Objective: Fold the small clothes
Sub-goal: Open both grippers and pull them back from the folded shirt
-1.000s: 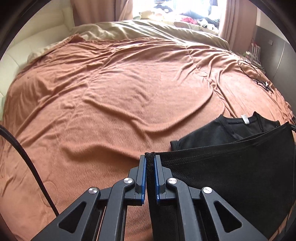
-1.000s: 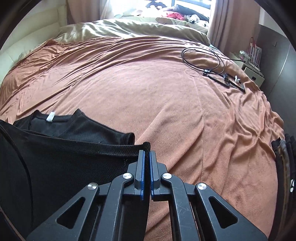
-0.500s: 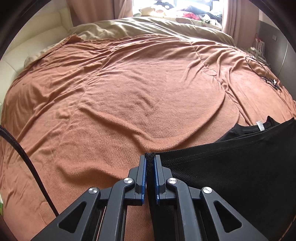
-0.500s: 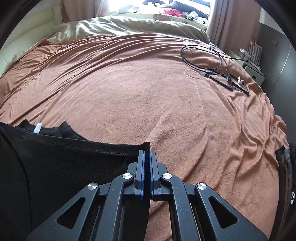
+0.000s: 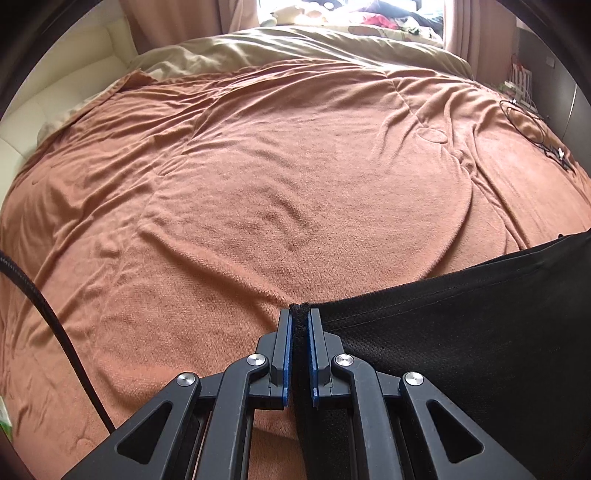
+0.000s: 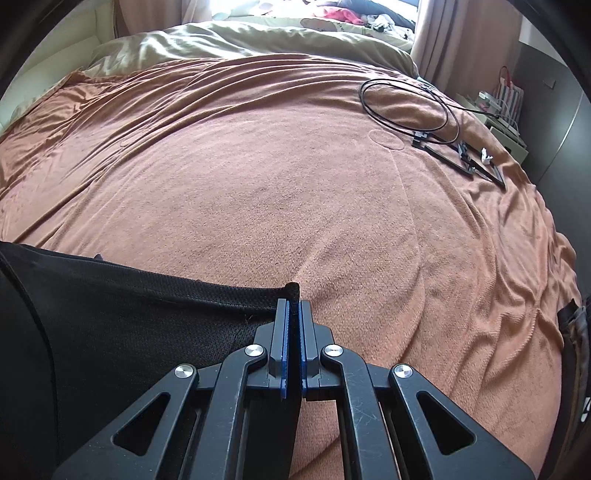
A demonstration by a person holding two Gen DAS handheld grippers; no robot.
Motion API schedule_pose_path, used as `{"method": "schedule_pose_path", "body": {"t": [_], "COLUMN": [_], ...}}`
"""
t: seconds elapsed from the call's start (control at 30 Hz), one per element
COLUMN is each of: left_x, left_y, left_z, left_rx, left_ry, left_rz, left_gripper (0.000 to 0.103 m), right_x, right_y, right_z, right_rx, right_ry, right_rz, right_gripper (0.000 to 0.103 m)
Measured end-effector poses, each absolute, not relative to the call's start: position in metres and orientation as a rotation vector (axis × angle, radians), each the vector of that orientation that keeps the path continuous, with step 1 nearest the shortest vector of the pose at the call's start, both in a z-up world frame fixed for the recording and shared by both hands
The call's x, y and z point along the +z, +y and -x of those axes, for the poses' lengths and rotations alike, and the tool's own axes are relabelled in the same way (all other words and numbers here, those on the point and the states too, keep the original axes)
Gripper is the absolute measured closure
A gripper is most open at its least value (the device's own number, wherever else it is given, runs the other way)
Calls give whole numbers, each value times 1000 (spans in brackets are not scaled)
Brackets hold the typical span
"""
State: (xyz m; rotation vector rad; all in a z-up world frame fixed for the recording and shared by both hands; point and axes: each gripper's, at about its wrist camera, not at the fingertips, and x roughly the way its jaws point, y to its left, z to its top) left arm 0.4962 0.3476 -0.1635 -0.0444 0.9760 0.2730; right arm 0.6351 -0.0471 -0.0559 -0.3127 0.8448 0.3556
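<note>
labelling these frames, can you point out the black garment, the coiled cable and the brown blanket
black garment (image 5: 461, 332): left wrist view, mesh panel below the stitched hem
coiled cable (image 6: 402, 105): right wrist view, the loop's near side
brown blanket (image 6: 277, 192): right wrist view, bare middle

Coiled black cable (image 6: 410, 105) lies on orange blanket (image 6: 277, 184).

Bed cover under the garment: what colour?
Orange-brown bed cover, plain; clearest in the right wrist view.

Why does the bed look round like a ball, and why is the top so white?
Left wrist view: the fisheye lens bends the brown blanket into a dome with dark corners; the window is washed out by daylight. Right wrist view: same bulge and glare, yet the black cable stays sharp.
</note>
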Motion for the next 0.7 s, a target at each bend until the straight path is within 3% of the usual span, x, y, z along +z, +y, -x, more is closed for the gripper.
{"method": "schedule_pose_path", "body": {"t": [0.17, 0.23, 0.3, 0.33, 0.53, 0.6, 0.7], "left_x": [-166, -163, -158, -156, -143, -138, -132], "left_y": [349, 351, 349, 348, 338, 333, 326], "left_z": [-500, -496, -488, -484, -444, -427, -400], "left_rx": [283, 276, 276, 278, 264, 263, 264], "left_ry": [1005, 1008, 1005, 1006, 1007, 1001, 988], "left_rz": [47, 77, 84, 85, 147, 168, 193], "left_gripper": [90, 90, 89, 89, 86, 76, 70], "right_x": [-58, -56, -50, -46, -29, -26, -24], "right_y": [-43, -48, -56, -62, -97, -110, -128], "right_z": [-638, -637, -631, -626, -589, -575, -547], "right_rx": [353, 338, 352, 360, 403, 415, 440], "right_ry": [847, 859, 857, 854, 864, 870, 882], "right_rz": [304, 288, 260, 246, 185, 169, 147], "right_gripper": [98, 86, 64, 61, 60, 60, 60]}}
